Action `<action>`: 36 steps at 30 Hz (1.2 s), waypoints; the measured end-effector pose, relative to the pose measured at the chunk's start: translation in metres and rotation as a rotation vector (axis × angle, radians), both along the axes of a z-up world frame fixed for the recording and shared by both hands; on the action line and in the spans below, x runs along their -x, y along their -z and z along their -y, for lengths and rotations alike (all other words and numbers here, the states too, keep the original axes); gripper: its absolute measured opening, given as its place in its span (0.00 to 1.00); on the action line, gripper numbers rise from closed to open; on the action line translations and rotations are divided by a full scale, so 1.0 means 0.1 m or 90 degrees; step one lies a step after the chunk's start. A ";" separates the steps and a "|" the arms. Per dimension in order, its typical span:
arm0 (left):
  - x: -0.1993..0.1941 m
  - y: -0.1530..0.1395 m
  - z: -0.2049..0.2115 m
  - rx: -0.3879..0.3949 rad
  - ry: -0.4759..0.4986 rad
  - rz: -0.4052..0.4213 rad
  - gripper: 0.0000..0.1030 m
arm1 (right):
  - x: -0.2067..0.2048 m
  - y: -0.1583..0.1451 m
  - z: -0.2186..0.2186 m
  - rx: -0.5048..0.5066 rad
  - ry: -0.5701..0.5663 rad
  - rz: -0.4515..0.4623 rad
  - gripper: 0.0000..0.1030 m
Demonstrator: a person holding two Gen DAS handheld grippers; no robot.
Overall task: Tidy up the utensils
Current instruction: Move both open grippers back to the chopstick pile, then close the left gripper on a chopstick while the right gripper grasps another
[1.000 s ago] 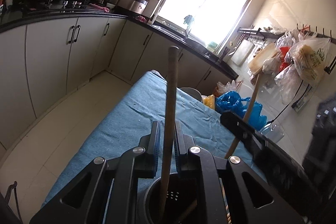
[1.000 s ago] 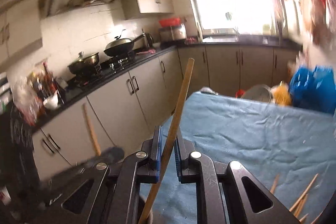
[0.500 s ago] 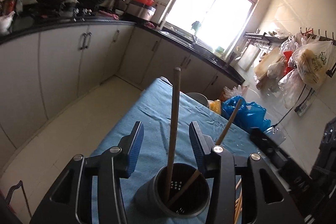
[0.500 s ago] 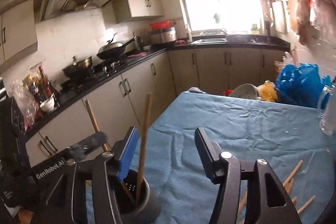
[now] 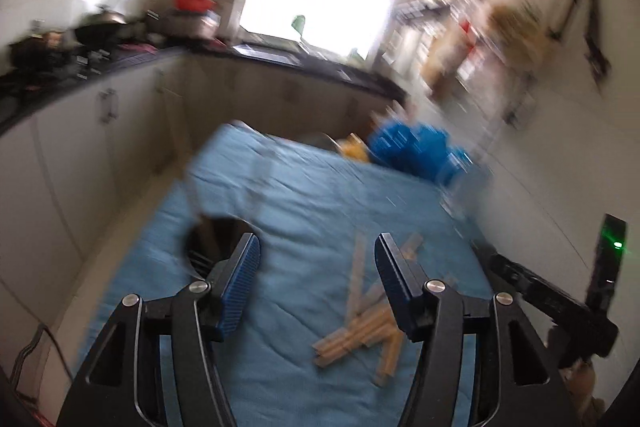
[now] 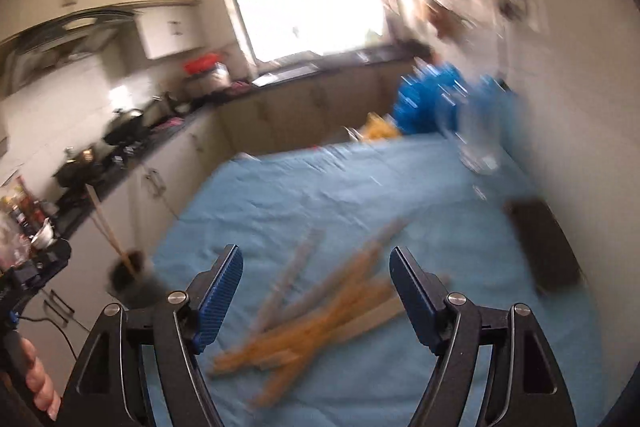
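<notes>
Both views are motion-blurred. A loose heap of wooden chopsticks (image 6: 320,311) lies on the blue tablecloth (image 6: 304,199), just beyond my right gripper (image 6: 316,271), whose jaws are opening with nothing between them. The same heap of chopsticks (image 5: 368,327) shows near the right finger of my left gripper (image 5: 316,259), which is also opening and empty. The dark utensil holder (image 5: 212,247) stands at the left finger's far side with sticks in it. In the right wrist view the holder (image 6: 132,273) sits at the table's left edge with a stick (image 6: 106,223) leaning out.
A clear glass (image 6: 480,139) and blue plastic bags (image 6: 436,99) stand at the table's far right. A dark flat object (image 6: 548,247) lies at the right edge by the wall. Kitchen counters (image 5: 80,79) run along the left. A hand (image 6: 38,383) holds the other gripper's handle.
Both grippers let go of the sticks they held over the holder, opened, and swung right toward the chopstick heap. The two sticks stay in the holder.
</notes>
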State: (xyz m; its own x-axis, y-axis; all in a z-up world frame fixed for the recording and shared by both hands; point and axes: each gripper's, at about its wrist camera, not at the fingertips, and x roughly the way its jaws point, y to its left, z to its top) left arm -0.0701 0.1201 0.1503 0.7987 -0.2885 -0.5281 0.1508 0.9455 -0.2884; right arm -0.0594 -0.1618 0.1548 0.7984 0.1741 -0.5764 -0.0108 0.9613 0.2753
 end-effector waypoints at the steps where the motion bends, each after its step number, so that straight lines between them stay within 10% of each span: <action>1: -0.05 0.05 0.13 -0.001 0.026 -0.022 0.57 | 0.04 0.08 0.13 -0.012 0.010 -0.020 0.78; 10: -0.88 0.53 0.98 -0.058 0.077 -0.181 0.57 | -0.01 0.49 0.70 -0.080 0.006 -0.108 0.74; 34: -2.38 1.35 1.42 -0.137 0.000 -0.290 0.47 | -2.03 1.22 0.64 -0.129 -0.036 -0.290 0.45; 36: -2.39 1.36 1.47 -0.166 0.001 -0.283 0.33 | -2.08 1.23 0.61 -0.107 -0.030 -0.291 0.37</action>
